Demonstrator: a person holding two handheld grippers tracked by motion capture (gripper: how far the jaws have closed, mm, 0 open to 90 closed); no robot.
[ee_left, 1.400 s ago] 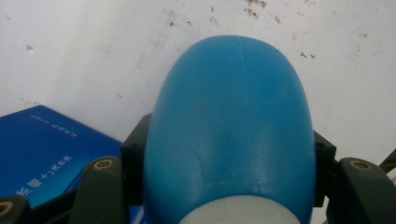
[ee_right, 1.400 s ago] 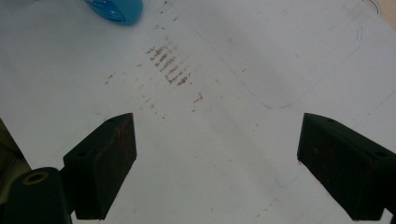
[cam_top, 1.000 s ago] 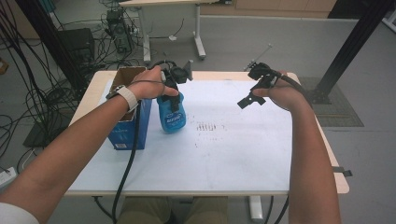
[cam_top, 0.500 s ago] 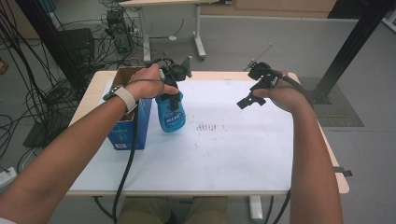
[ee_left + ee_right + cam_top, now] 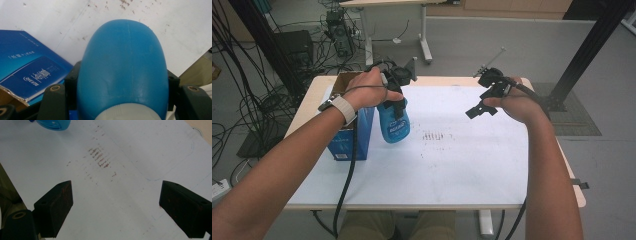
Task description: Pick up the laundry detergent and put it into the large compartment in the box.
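My left gripper (image 5: 398, 102) is shut on a blue plastic bottle (image 5: 393, 125), clamped near its white neck. The bottle hangs tilted over the white table sheet (image 5: 452, 165), just right of a blue box (image 5: 346, 136). In the left gripper view the bottle's rounded body (image 5: 122, 67) bulges out between the two black jaws, and the box (image 5: 27, 65) lies at the left. My right gripper (image 5: 482, 103) hovers over the right part of the table. It (image 5: 117, 197) is open, jaws wide apart with nothing between them.
A patch of dark smudges (image 5: 434, 136) marks the middle of the sheet, also seen from the right gripper (image 5: 100, 157). The blue box has an open cardboard top (image 5: 349, 80). Cables, a desk leg and a black post stand on the floor beyond the table.
The left hand has risen slightly with the blue bottle in its jaws. The right hand has stayed where it was.
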